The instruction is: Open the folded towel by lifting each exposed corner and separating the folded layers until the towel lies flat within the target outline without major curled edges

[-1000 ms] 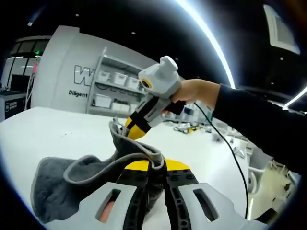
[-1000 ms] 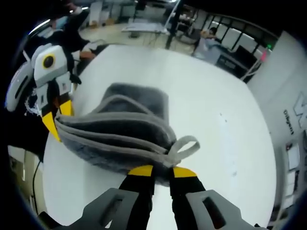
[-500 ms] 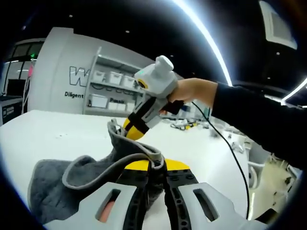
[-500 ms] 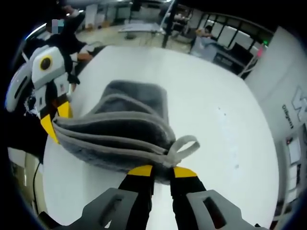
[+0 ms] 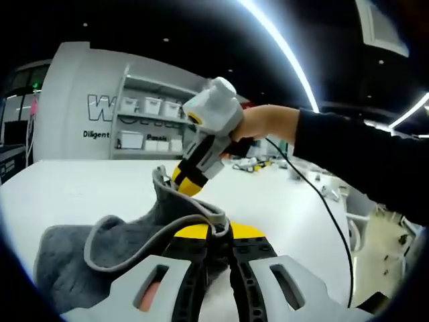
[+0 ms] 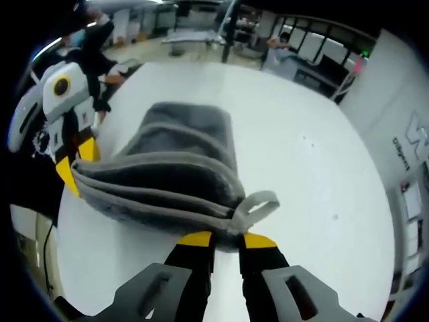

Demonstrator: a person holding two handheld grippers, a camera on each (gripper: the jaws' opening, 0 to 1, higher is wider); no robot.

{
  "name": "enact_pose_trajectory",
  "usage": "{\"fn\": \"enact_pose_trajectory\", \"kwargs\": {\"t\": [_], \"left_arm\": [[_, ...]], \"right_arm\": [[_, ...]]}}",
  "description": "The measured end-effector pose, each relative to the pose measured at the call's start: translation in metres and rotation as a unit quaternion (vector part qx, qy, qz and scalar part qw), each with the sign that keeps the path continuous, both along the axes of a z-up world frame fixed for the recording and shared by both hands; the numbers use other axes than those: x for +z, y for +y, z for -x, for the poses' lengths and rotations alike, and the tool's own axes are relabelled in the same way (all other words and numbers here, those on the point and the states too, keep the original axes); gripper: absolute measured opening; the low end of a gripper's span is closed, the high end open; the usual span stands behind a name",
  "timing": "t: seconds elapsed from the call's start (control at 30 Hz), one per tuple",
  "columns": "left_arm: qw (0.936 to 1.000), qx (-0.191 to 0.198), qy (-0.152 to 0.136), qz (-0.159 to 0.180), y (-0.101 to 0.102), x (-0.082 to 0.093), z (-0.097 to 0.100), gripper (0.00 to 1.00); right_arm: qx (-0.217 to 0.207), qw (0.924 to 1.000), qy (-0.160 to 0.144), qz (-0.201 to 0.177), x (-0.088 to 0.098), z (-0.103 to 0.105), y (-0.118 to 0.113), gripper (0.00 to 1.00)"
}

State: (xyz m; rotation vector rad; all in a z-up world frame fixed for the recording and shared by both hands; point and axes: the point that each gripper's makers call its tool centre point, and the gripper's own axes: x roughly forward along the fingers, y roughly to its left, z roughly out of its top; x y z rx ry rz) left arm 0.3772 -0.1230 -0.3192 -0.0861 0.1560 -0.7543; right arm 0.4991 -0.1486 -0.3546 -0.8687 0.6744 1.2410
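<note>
A grey towel [image 6: 177, 168] hangs lifted between the two grippers above a white table [image 6: 301, 154], with its far part resting on the table top. In the right gripper view, the right gripper [image 6: 226, 239] has its yellow-tipped jaws pressed together on a near corner of the towel, just beside a small hanging loop [image 6: 255, 206]. The left gripper [image 6: 70, 164] enters from the left and pinches the opposite corner, so the folded edge stretches between them in stacked layers. In the left gripper view, the left gripper [image 5: 212, 231] grips the towel [image 5: 100, 251] edge between closed jaws, and the right gripper [image 5: 186, 180], held by a hand [image 5: 265, 124] in a dark sleeve [image 5: 362, 164], bites the raised corner. Shelves [image 5: 151, 124] with boxes stand against a far wall.
</note>
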Motion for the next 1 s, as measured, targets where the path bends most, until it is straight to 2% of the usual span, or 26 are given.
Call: {"fn": "enact_pose_trajectory", "kwargs": {"t": [0.2, 0.47, 0.53, 0.57, 0.83, 1.0], "left_arm": [[0.9997, -0.009, -0.015, -0.019, -0.007, -0.002, 0.001, 0.08], [0.9994, -0.018, -0.011, -0.026, -0.006, -0.006, 0.003, 0.08], [0.9994, -0.021, -0.009, -0.028, -0.008, -0.009, 0.004, 0.08], [0.9993, -0.024, -0.006, -0.028, -0.011, -0.010, 0.005, 0.08], [0.9981, -0.037, -0.008, -0.048, -0.025, -0.021, 0.007, 0.08], [0.9977, -0.041, -0.005, -0.055, -0.030, -0.027, 0.007, 0.08]], "right_arm": [[-0.003, 0.9999, -0.002, -0.011, -0.003, 0.003, -0.001, 0.10], [-0.011, 0.9997, -0.012, -0.017, -0.006, 0.001, -0.010, 0.11], [-0.012, 0.9997, -0.013, -0.013, -0.008, 0.001, -0.012, 0.08], [-0.017, 0.9995, -0.025, 0.002, -0.012, -0.002, -0.018, 0.08], [-0.025, 0.9995, -0.020, -0.002, -0.013, -0.002, -0.021, 0.07], [-0.031, 0.9994, -0.018, 0.001, -0.022, -0.003, -0.025, 0.07]]}}
